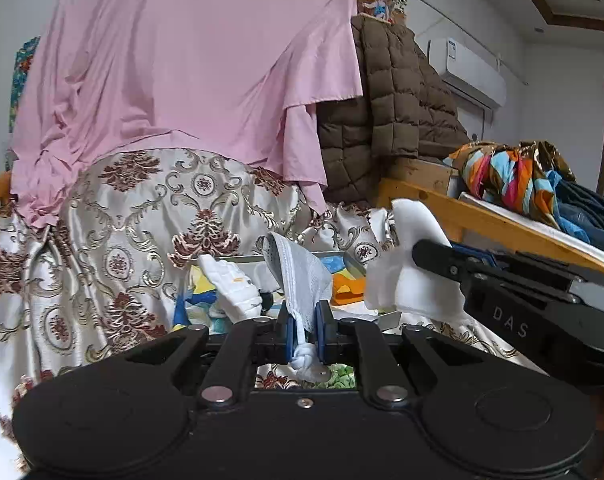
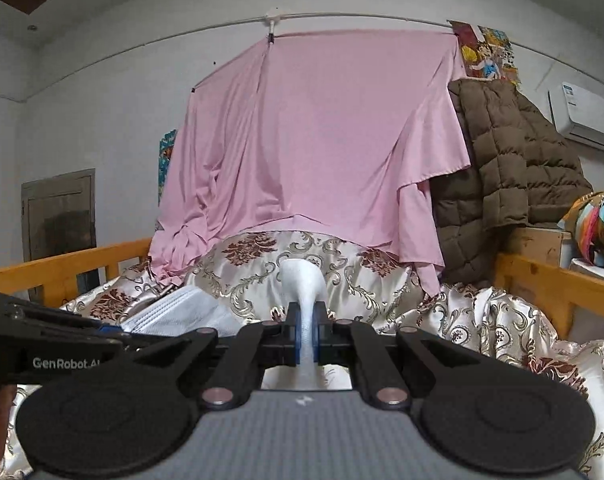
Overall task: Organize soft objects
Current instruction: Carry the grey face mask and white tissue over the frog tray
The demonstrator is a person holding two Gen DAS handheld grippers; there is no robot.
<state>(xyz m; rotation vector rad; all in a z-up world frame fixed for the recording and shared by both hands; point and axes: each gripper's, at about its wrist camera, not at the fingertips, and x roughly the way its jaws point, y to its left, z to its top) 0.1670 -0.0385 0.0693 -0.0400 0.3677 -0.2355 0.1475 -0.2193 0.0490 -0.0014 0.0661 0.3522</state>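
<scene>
My left gripper (image 1: pixel 303 332) is shut on a pale grey pleated face mask (image 1: pixel 298 276); the mask stands up above the blue pads and its knotted ear loop hangs below them. My right gripper (image 2: pixel 305 334) is shut on a white cloth piece (image 2: pixel 302 280) that rises above its pads. In the left wrist view the right gripper (image 1: pixel 421 254) comes in from the right with that white cloth (image 1: pixel 409 276) bunched around its tip. A white glove (image 1: pixel 232 286) lies in a shallow tray (image 1: pixel 353 262) just beyond the mask. The left gripper (image 2: pixel 114 330) and mask (image 2: pixel 178 314) appear at the left of the right wrist view.
A gold and maroon patterned satin bedspread (image 2: pixel 381 280) covers the bed inside a wooden rail (image 2: pixel 557 280). A pink sheet (image 2: pixel 321 140) hangs behind it, with a brown quilted jacket (image 2: pixel 513 176) to its right. A colourful scarf (image 1: pixel 509 176) and dark clothes lie on a shelf at right.
</scene>
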